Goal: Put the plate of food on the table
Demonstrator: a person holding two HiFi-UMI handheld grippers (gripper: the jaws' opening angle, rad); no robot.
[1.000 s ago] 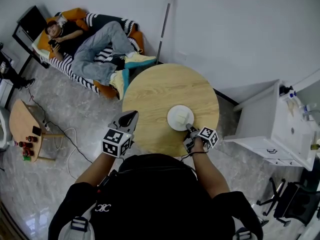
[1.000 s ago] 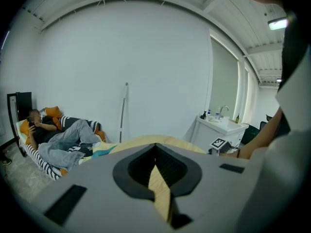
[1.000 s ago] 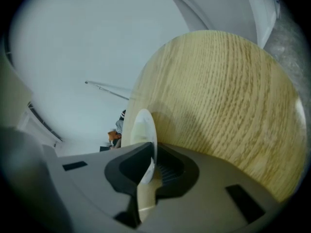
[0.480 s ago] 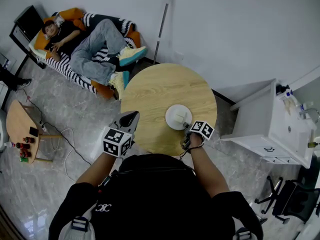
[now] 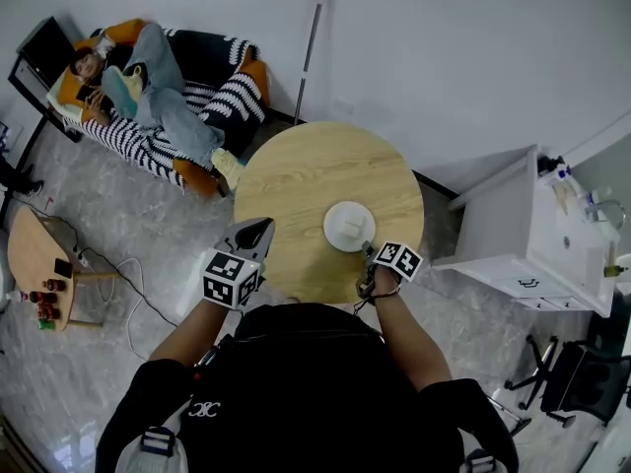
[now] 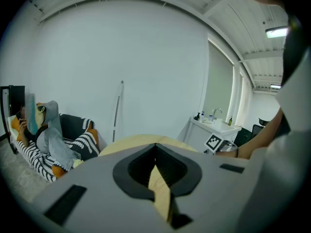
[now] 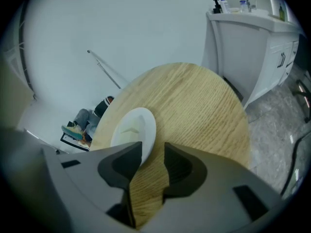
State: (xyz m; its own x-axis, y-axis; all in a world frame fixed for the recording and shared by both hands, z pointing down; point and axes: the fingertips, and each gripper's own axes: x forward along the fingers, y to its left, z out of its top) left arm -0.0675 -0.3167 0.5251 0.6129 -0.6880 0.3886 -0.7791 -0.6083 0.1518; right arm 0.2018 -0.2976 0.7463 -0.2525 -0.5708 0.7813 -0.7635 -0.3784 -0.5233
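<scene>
Wooden table point(image 5: 301, 170), plate point(image 5: 331, 228) with pale food point(image 5: 354, 227)

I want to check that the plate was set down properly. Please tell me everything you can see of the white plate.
The plate is round, white and smooth, with pale food on it. It lies flat on the round wooden table, towards its near edge. The right gripper is at its near rim; its jaws have just been opening and stand apart, not gripping it.
</scene>
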